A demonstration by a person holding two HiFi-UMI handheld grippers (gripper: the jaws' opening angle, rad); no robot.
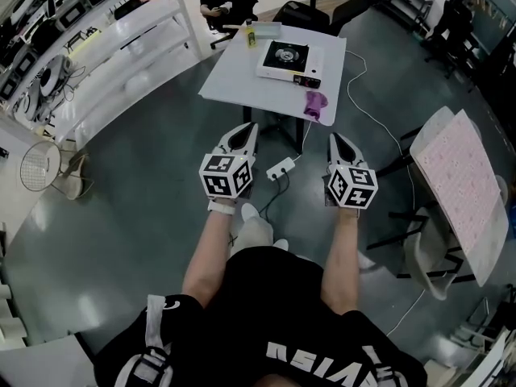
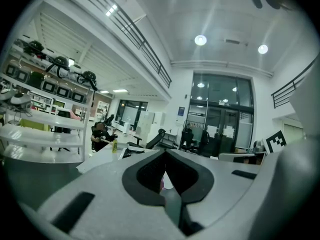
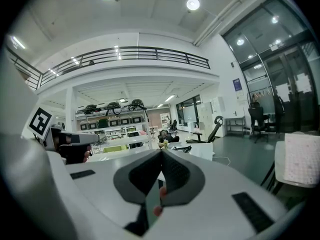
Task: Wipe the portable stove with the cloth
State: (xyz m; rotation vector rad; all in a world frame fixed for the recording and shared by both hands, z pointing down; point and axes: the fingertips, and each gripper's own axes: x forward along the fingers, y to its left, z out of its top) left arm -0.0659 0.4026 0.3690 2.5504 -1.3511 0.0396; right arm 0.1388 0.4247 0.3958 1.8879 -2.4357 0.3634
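The person stands on the grey floor (image 1: 121,216), well back from the white counter (image 1: 238,83), holding both tools out ahead at about the same height and well apart from each other. The left tool (image 1: 251,127) has its jaws pressed together at the tips with nothing between them, as the left gripper view (image 2: 165,155) shows. The right tool (image 1: 334,137) is likewise pressed together and empty (image 3: 161,153). The portable stove (image 1: 288,60) sits on the far right part of the counter. The purple cloth (image 1: 315,103) lies crumpled at the counter's near right edge, just in front of the stove and partly hanging over. A yellow bottle (image 1: 251,37) stands near the far edge. A white power strip (image 1: 280,168) lies on the floor between the tools.
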